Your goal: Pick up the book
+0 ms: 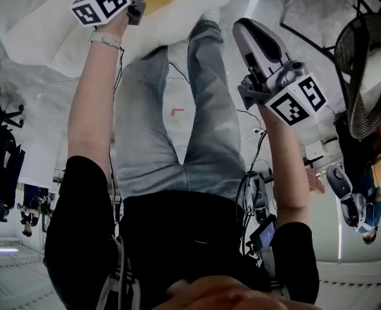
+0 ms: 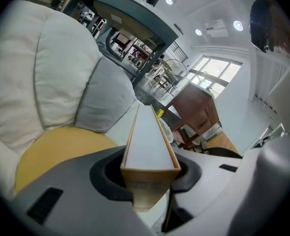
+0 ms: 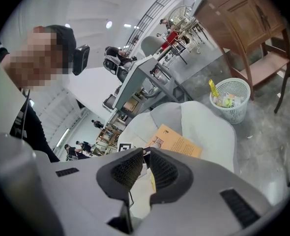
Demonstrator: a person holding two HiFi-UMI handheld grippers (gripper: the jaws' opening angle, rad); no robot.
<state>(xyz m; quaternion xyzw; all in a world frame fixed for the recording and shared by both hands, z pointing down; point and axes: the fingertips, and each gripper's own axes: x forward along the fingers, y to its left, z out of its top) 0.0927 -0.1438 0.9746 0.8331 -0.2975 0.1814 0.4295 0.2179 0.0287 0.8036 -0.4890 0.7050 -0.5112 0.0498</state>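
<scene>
Right gripper view: grey concrete floor (image 3: 263, 127), white plastic mesh wastebasket (image 3: 229, 98) at three o'clock, brown wooden cabinet (image 3: 246, 26) at two o'clock.

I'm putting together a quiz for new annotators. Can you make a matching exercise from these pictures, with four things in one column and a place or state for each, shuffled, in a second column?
Things:
1. orange-covered book
2. white plastic mesh waste basket
3. pale grey fabric pillow
4. right tool

Places or states:
A. stands on the grey floor, litter inside
B. leans in the cream armchair
C. clamped in the left tool
D. tips together, nothing between them

Pairs: 1-C, 2-A, 3-B, 4-D
</scene>
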